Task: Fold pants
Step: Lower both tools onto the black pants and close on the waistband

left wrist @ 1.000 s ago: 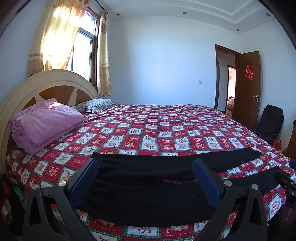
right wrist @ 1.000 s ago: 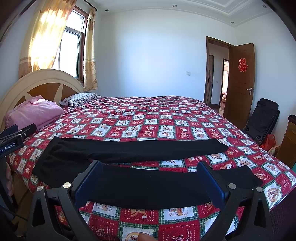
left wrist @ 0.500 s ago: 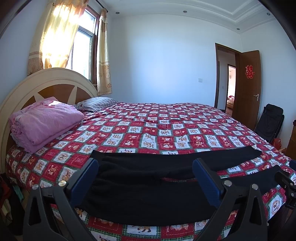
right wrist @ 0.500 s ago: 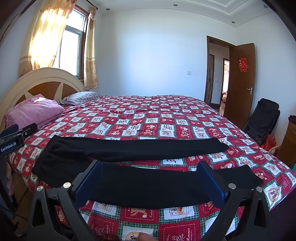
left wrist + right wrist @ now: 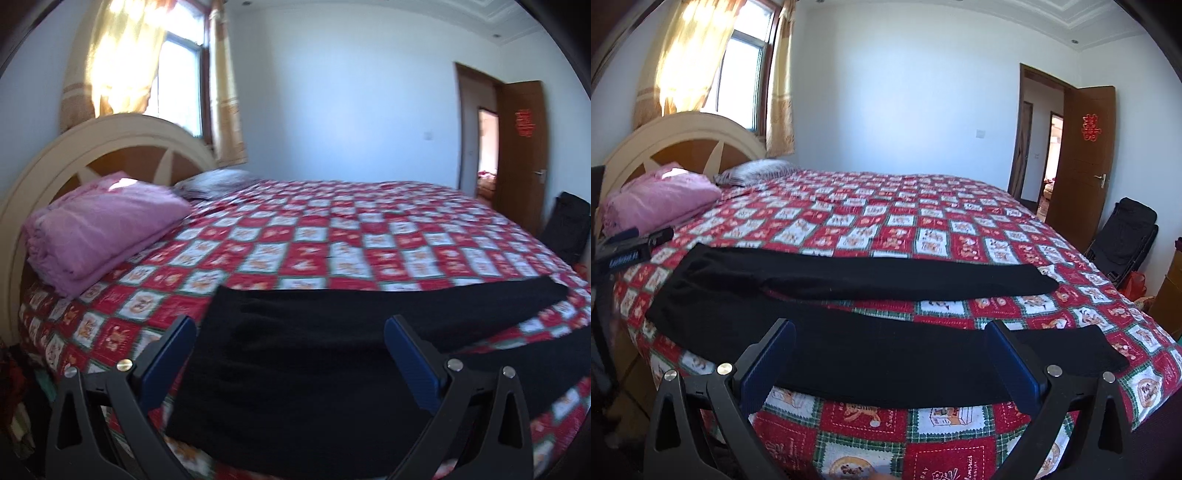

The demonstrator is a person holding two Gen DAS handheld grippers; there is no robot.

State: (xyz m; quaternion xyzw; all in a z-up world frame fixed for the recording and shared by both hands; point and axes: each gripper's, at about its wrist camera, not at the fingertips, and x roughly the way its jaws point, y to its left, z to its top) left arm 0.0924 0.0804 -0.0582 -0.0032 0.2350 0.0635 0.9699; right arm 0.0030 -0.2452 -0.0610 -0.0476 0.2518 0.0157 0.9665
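Black pants (image 5: 849, 314) lie flat on the red patterned bedspread (image 5: 905, 225), waist to the left, both legs running right and spread apart. My left gripper (image 5: 288, 354) is open and empty, hovering over the waist end of the pants (image 5: 295, 369). My right gripper (image 5: 890, 354) is open and empty, over the middle of the near leg. The left gripper also shows at the left edge of the right wrist view (image 5: 631, 247).
A folded pink blanket (image 5: 99, 225) and a striped pillow (image 5: 214, 182) lie by the cream headboard (image 5: 110, 144). A black folding chair (image 5: 1126, 236) and an open wooden door (image 5: 1078, 162) stand at the right. The bed's near edge is just below the grippers.
Both grippers have moved forward and lower toward the pants. The left view has also swung left and closer to the waist end. Both stay open.
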